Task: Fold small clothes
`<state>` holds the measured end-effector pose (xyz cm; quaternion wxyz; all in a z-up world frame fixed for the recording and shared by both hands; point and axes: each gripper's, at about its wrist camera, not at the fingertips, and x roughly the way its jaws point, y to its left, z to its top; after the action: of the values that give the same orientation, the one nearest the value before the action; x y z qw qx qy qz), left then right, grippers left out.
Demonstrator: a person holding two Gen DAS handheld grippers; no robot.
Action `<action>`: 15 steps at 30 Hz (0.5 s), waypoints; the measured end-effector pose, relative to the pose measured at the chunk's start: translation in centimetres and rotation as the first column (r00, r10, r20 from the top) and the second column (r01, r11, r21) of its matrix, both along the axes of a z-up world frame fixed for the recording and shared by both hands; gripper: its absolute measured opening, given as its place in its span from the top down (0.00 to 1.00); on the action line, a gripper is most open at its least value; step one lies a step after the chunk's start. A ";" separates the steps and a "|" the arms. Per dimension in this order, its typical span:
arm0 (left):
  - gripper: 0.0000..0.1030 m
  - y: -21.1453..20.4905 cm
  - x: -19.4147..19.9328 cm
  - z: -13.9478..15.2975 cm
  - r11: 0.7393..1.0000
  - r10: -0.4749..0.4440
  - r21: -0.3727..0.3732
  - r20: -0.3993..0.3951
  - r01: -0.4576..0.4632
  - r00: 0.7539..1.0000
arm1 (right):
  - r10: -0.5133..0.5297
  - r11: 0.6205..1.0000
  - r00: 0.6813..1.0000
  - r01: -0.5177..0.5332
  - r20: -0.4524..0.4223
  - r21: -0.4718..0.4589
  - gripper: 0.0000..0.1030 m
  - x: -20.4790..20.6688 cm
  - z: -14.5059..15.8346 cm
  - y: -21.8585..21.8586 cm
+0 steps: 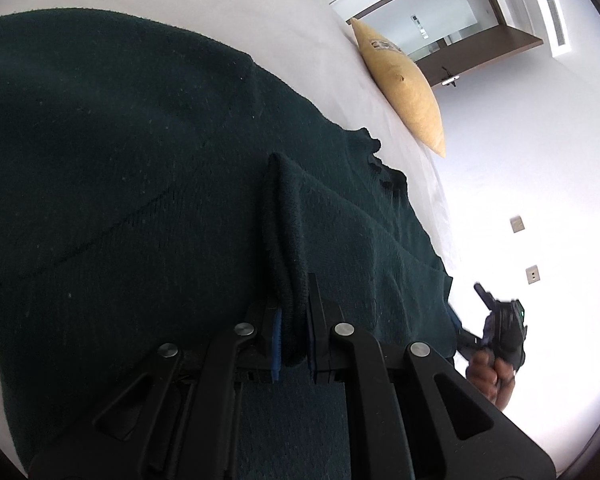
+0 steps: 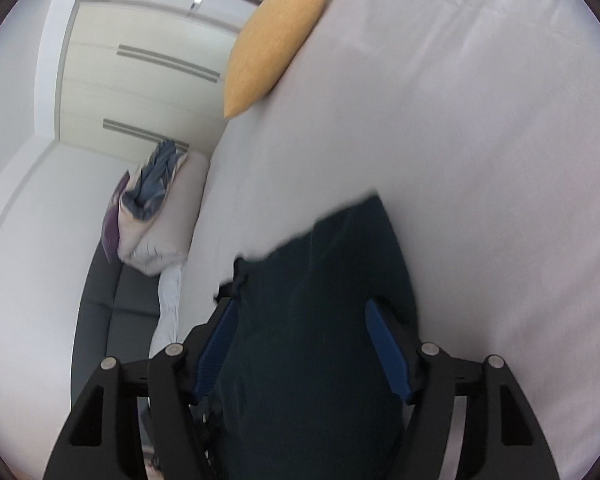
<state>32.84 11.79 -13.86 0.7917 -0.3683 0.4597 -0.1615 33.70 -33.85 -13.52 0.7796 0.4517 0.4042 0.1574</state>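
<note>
A dark green knit garment (image 1: pixel 140 168) lies spread over the white bed (image 1: pixel 292 32). My left gripper (image 1: pixel 294 320) is shut on a raised fold of the garment near its edge. In the right wrist view, part of the same garment (image 2: pixel 320 320) lies between the spread blue-padded fingers (image 2: pixel 384 344) of my right gripper (image 2: pixel 304 312), which is open, with the jaws wide apart. The right gripper (image 1: pixel 500 320) and the hand holding it also show at the right of the left wrist view, beyond the garment's edge.
A yellow cushion (image 1: pixel 404 84) lies on the bed near its edge, also in the right wrist view (image 2: pixel 276 40). A white pillow with a blue and purple cloth (image 2: pixel 156 208) sits on a dark sofa (image 2: pixel 116 320) beside the bed. A doorway (image 1: pixel 460 28) and a wall with sockets are beyond.
</note>
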 end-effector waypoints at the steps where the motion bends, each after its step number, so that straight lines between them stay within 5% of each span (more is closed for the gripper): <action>1: 0.92 0.1 0.0 -0.2 1.000 0.002 -0.012 0.004 -0.002 1.000 | 0.017 1.000 1.000 -0.017 -0.006 -0.003 0.32 -1.0 0.1 0.4; 10: 0.92 1.1 1.0 -0.5 0.997 0.001 -0.080 -0.017 -0.003 1.000 | 0.055 0.998 0.998 -0.056 -0.006 -0.037 0.32 -6.7 -0.6 1.7; 12: 0.92 1.6 0.7 -0.3 0.995 0.011 -0.094 -0.026 -0.013 1.000 | 0.047 0.993 0.999 -0.049 -0.021 -0.104 0.42 -7.2 0.1 1.8; 15: 0.91 2.8 -0.3 0.8 0.996 0.040 -0.077 -0.023 -0.041 0.999 | -0.028 0.994 1.000 0.028 -0.001 -0.107 0.36 -10.0 2.4 1.9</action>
<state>32.50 14.56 -13.03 0.7751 -0.4096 0.4541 -0.1591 23.70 -31.98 -11.12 0.8044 0.4150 0.4067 0.1241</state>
